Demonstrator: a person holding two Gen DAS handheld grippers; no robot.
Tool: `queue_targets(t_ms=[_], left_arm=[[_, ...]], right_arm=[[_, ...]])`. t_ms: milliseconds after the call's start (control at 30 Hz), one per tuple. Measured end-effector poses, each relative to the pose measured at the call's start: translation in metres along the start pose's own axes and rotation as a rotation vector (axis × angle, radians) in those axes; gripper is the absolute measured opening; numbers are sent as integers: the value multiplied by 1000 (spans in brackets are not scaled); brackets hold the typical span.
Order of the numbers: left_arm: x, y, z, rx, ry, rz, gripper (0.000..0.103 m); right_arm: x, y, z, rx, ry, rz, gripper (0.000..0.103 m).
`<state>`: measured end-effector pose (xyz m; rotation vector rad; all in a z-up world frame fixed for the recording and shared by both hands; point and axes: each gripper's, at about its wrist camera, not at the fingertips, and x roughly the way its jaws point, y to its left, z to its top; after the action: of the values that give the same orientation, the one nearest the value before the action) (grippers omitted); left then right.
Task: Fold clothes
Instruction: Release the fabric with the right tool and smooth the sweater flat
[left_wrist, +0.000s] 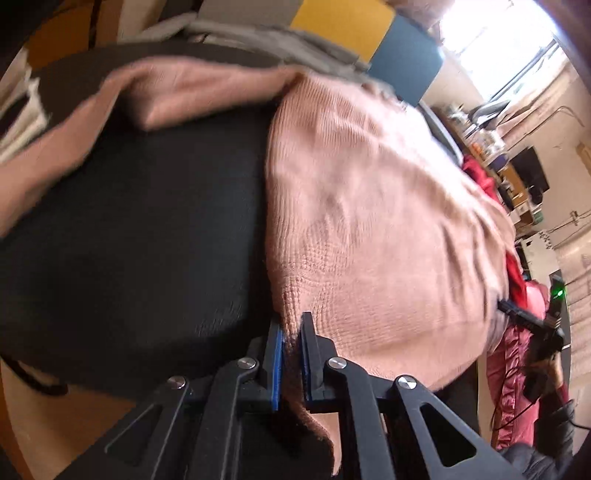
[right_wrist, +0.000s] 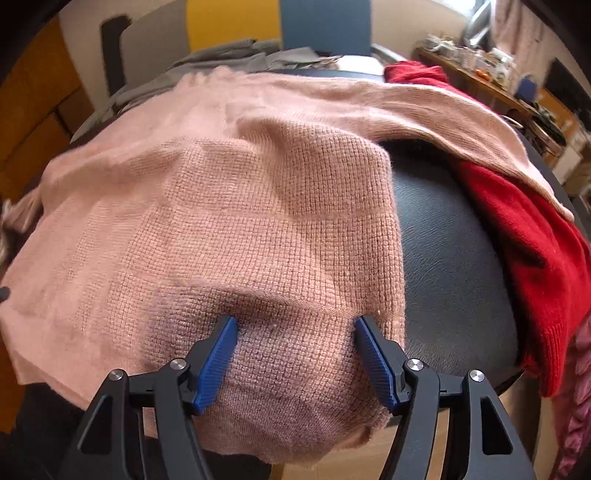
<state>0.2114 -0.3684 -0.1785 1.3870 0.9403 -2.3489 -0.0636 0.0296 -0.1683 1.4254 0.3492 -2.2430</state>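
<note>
Pink sweater (left_wrist: 369, 206) hem in clamped left fingers (left_wrist: 275, 365), blurred; right fingers (right_wrist: 218, 358) apart.

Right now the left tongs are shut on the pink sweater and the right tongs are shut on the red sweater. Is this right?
Not quite. The right tongs are open over the pink sweater, not shut on the red sweater, as the right wrist view shows. The left tongs are indeed shut on the pink sweater.

Right of my right gripper (right_wrist: 295, 334) bare black tabletop (right_wrist: 454, 258) lies open; beyond, a red garment (right_wrist: 517, 236) probably blocks.
</note>
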Motion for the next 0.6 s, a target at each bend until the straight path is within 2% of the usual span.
queue_targets(t_ms=[67, 167, 233, 267, 300, 367, 500, 600], left_arm=[[-3, 0, -2, -8, 7, -12, 8], [-12, -5, 6, 8, -7, 51, 9], [-28, -19, 17, 40, -80, 97, 8], [-35, -24, 24, 46, -117, 86, 8], [-41, -32, 34, 56, -145, 32, 8], [-39, -45, 49, 72, -167, -18, 11], [0, -81, 59, 191, -107, -9, 11], [32, -92, 60, 242, -29, 28, 11]], right_arm=[[-1, 1, -2, -30, 26, 2, 68], [-3, -2, -2, -43, 58, 8, 68], [-1, -5, 4, -21, 70, 15, 68], [-4, -3, 7, -10, 76, 27, 68], [-8, 1, 12, -6, 56, 56, 68], [-17, 9, 22, 1, 15, 113, 68], [-27, 46, 53, -49, -81, 167, 68], [-13, 82, 65, -132, -70, 117, 67]])
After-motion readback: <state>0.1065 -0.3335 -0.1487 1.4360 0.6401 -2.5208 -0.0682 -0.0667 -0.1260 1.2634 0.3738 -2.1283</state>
